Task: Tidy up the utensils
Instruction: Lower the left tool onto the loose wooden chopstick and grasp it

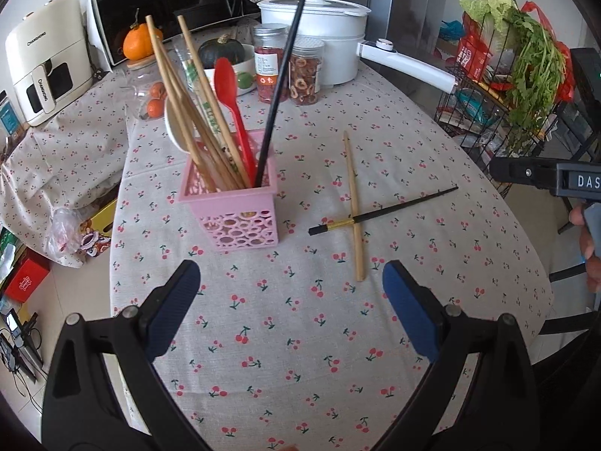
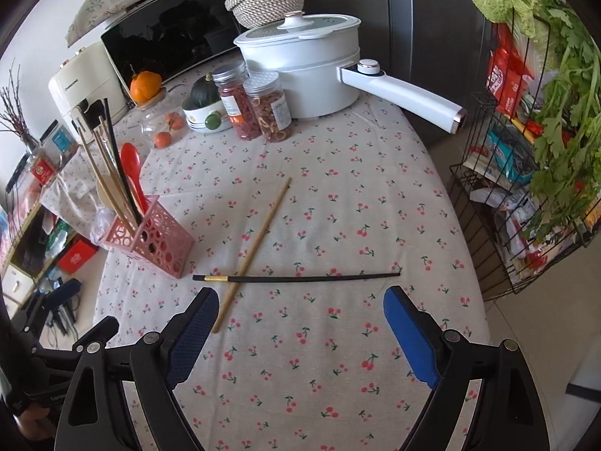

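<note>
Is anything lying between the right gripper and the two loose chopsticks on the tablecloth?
Nothing visible. The right gripper is open over bare tablecloth, with the black chopstick just beyond its tips. The wooden chopstick crosses it near its gold-banded end, so lifting one may disturb the other.

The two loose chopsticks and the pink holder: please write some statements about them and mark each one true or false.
1. The black chopstick and the wooden chopstick lie crossed on the tablecloth. True.
2. The red spoon lies flat on the tablecloth. False: it stands in the pink holder.
3. The right tool is open and holds nothing. True.
4. The pink holder is empty. False: it holds wooden chopsticks, a black chopstick and the red spoon.
5. The left tool grips the wooden chopstick. False: it is open, with nothing between its fingers.
</note>
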A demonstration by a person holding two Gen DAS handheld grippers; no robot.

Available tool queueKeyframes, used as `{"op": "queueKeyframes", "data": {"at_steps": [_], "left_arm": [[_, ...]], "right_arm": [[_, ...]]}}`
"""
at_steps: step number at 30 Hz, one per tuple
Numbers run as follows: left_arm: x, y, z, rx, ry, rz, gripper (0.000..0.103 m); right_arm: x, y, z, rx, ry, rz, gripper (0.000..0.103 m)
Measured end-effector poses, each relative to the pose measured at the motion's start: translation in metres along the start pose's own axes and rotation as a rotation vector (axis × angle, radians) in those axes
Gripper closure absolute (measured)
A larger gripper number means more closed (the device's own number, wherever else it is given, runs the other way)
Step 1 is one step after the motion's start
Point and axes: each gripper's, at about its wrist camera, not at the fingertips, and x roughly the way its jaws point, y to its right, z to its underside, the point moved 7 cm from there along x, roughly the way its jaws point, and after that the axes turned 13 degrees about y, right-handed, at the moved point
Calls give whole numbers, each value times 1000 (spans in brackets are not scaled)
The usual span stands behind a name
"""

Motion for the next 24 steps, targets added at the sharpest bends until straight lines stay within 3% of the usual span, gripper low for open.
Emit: {"op": "queueKeyframes", "data": {"at_steps": [4, 10, 12, 17, 24], "left_arm": [[17, 32, -5, 47, -29, 51, 9], [60, 75, -27, 30, -103, 140, 41], [81, 82, -38, 25, -117, 125, 55], [134, 83, -52, -14, -175, 64, 71], [186, 78, -54, -43, -221, -12, 81]], "right_arm": [[4, 31, 8, 53, -32, 30, 12], [12, 71, 17, 124, -76, 66, 12], [14, 79, 19, 137, -87, 71, 12], [15, 91, 18, 154, -95, 57, 12], [22, 101, 22, 153, -119, 54, 12]]}}
